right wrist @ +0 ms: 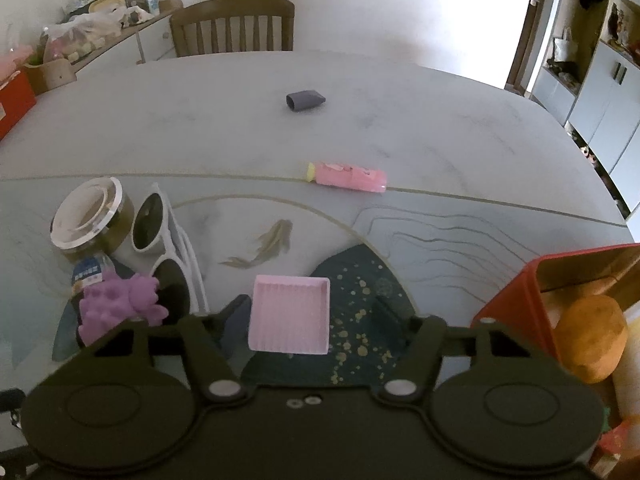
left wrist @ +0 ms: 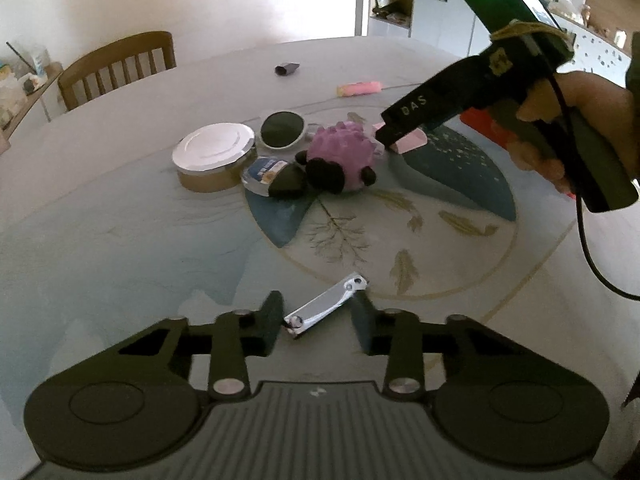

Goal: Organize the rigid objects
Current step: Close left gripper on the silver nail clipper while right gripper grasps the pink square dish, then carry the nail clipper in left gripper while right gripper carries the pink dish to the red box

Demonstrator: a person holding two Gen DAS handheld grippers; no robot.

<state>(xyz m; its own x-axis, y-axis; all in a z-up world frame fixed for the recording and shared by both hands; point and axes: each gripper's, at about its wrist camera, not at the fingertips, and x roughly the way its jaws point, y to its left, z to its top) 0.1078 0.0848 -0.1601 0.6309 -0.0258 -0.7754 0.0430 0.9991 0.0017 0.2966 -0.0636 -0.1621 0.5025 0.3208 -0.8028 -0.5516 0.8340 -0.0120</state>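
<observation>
A silver nail clipper (left wrist: pixel 326 304) lies slantwise on the table between the fingers of my left gripper (left wrist: pixel 318 308). Both pads touch it, one at its near end and one near its far end, so the gripper is shut on it. In the right wrist view a pink square ribbed tray (right wrist: pixel 289 314) sits between the fingers of my right gripper (right wrist: pixel 312 308). The left finger (right wrist: pixel 236 318) is against the tray's edge, the right finger (right wrist: pixel 390 312) stands clear of it, so this gripper is open. From the left wrist view, the right gripper (left wrist: pixel 390 136) is held by a hand and points down at that tray (left wrist: pixel 412 142).
In the table's middle are a round tin with a white lid (left wrist: pixel 214 156), white-framed sunglasses (right wrist: pixel 160 240), a purple spiky toy (left wrist: pixel 344 154) and a small blue-labelled packet (left wrist: pixel 266 172). Farther back lie a pink tube (right wrist: pixel 348 176) and a dark grey cap (right wrist: pixel 305 100). A red box (right wrist: pixel 516 292) stands right, a wooden chair (right wrist: pixel 234 26) behind.
</observation>
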